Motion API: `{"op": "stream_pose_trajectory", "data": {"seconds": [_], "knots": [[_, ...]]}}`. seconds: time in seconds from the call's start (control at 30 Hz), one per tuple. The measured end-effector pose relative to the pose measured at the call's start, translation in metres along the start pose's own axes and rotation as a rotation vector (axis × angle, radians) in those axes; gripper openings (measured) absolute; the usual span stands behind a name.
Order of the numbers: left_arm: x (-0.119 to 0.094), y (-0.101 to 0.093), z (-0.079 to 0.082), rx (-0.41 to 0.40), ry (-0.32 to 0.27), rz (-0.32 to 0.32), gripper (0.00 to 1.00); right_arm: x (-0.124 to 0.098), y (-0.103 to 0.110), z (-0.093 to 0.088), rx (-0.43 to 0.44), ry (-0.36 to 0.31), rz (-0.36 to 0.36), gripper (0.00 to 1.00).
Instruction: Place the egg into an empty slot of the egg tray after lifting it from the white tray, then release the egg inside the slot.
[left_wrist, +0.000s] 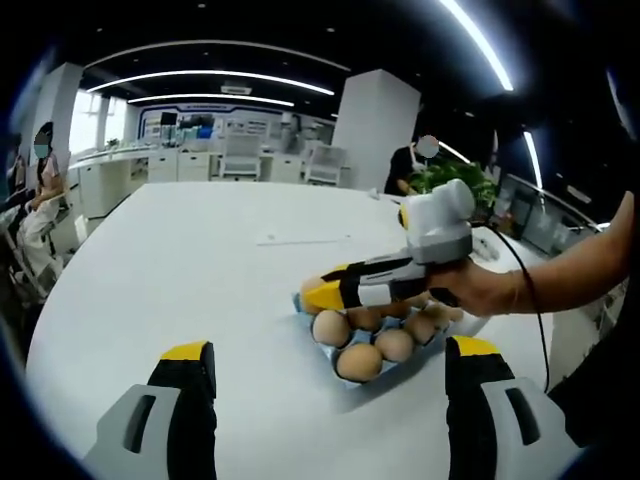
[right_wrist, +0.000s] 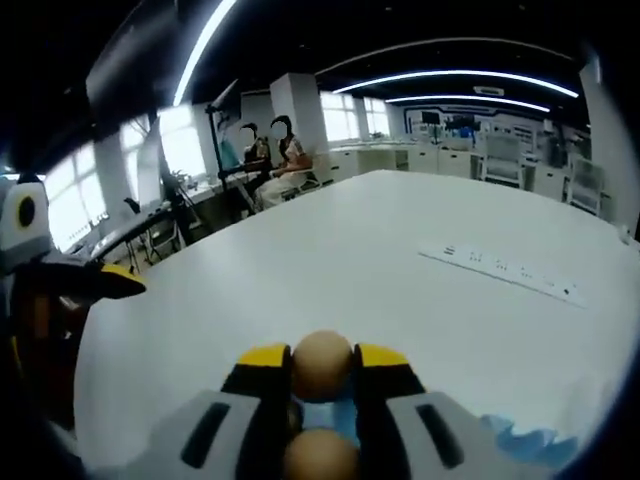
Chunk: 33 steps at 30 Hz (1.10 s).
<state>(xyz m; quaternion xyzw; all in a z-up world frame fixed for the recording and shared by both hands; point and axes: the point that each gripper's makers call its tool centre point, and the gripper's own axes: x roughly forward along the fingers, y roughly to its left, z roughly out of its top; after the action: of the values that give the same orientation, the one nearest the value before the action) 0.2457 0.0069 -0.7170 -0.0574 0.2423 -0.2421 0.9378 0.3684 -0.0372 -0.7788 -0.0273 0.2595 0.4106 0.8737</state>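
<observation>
Our right tool (right_wrist: 322, 362) is clamped on the egg (right_wrist: 322, 364), directly above the egg tray (left_wrist: 352, 380) on the bench (left_wrist: 180, 290); our left tool (left_wrist: 330, 350) hangs wide open, empty, farther off.

In the left gripper view, the right gripper (left_wrist: 318, 293) reaches over the pale blue moulded egg tray (left_wrist: 350, 381) and covers its far slots, so the brown egg between its yellow-tipped jaws is barely visible there. The white tray cannot be made out. In the right gripper view, the same tray (right_wrist: 520, 437) is cut off by the lower edge, only a blue scrap showing right of the jaws. A second brown egg (right_wrist: 320, 455) below the jaws is blurred and partly cut off.
</observation>
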Motion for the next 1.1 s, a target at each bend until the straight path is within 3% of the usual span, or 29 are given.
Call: {"op": "stream_pose_trajectory", "data": {"seconds": [0.47, 0.63, 0.7, 0.83, 0.9, 0.97, 1.1], "knots": [[-0.001, -0.001, 0.002, -0.002, -0.008, 0.007, 0.96, -0.009, -0.005, -0.005, -0.043, 0.018, -0.006, 0.25], [-0.001, -0.004, 0.003, 0.004, -0.009, 0.002, 0.96, -0.038, -0.018, 0.011, 0.031, -0.093, -0.038, 0.25], [0.000, -0.007, 0.003, 0.009, -0.008, -0.003, 0.96, -0.063, -0.034, 0.017, 0.043, -0.150, -0.100, 0.25], [0.003, -0.013, 0.004, 0.016, -0.009, -0.016, 0.96, -0.105, -0.068, 0.015, 0.036, -0.199, -0.218, 0.24], [0.004, -0.014, 0.005, 0.021, -0.009, -0.021, 0.96, -0.129, -0.090, 0.008, 0.050, -0.214, -0.297, 0.24], [0.004, -0.016, 0.006, 0.022, -0.011, -0.025, 0.96, -0.164, -0.127, -0.002, 0.071, -0.241, -0.447, 0.24], [0.005, -0.020, 0.006, 0.025, -0.011, -0.033, 0.96, -0.208, -0.173, -0.028, 0.193, -0.256, -0.614, 0.24]]}}
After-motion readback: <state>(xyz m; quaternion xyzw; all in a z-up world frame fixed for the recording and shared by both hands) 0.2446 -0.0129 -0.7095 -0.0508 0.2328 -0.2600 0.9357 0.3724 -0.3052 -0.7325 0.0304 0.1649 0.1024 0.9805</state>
